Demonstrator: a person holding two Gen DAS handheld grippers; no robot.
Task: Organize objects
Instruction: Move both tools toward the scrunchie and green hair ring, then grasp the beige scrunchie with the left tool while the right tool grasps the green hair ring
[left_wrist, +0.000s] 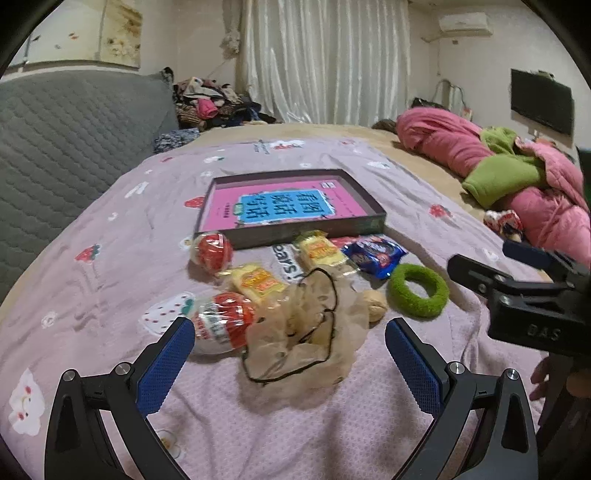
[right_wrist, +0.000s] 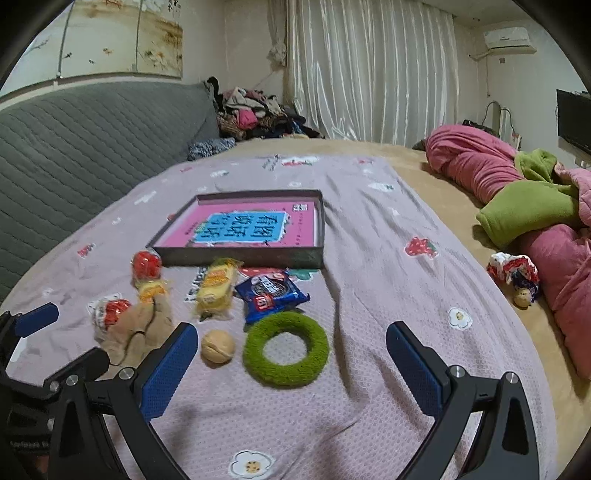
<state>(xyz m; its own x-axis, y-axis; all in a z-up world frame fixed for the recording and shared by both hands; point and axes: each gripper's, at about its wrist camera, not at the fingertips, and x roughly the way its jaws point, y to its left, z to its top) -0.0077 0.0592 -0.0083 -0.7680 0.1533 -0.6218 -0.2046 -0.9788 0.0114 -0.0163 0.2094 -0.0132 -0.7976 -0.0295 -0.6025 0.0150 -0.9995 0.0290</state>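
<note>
Two grippers, jaws spread wide and empty, above loose items on the bed.
The left gripper (left_wrist: 290, 354) risks snagging the beige mesh bag (left_wrist: 303, 332); the right gripper (right_wrist: 291, 354) could nudge the walnut (right_wrist: 218, 347) off beside the green ring (right_wrist: 286, 349).

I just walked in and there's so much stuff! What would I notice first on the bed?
Probably the shallow box with a bright pink and blue book inside, in the middle of the blanket. In front of it lie snacks, and nearest, a fuzzy green ring beside a walnut. Both grippers, left and right, are open.
</note>
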